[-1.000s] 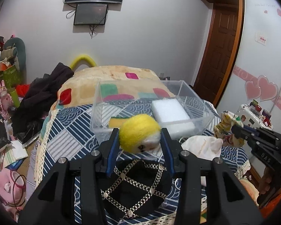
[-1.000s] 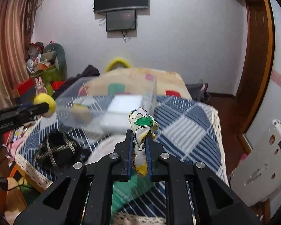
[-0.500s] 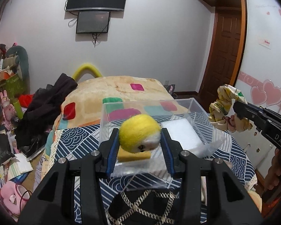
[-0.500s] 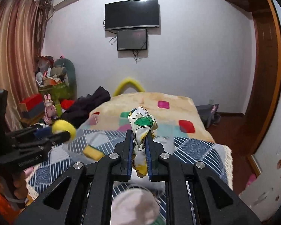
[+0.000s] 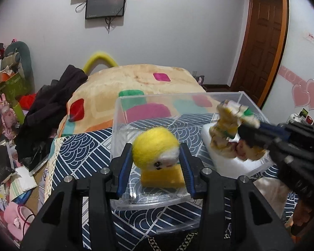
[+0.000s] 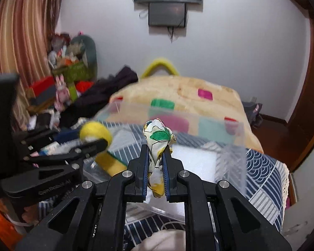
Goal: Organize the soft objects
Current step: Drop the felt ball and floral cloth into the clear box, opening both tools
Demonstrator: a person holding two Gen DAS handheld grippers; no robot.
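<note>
Bedding in navy pattern carried a clear bin. Left gripper clamped a yellow felt ball over its near-left corner; only this view showed its face. Right gripper pinched floral cloth above white foam.

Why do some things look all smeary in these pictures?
Left wrist view: the flowery cloth and right gripper are smeared, the yellow fuzzy toy sharp. Right wrist view: reversed, cloth sharp, the toy, left gripper and clear box streaky. Walls bend near both views' edges.
</note>
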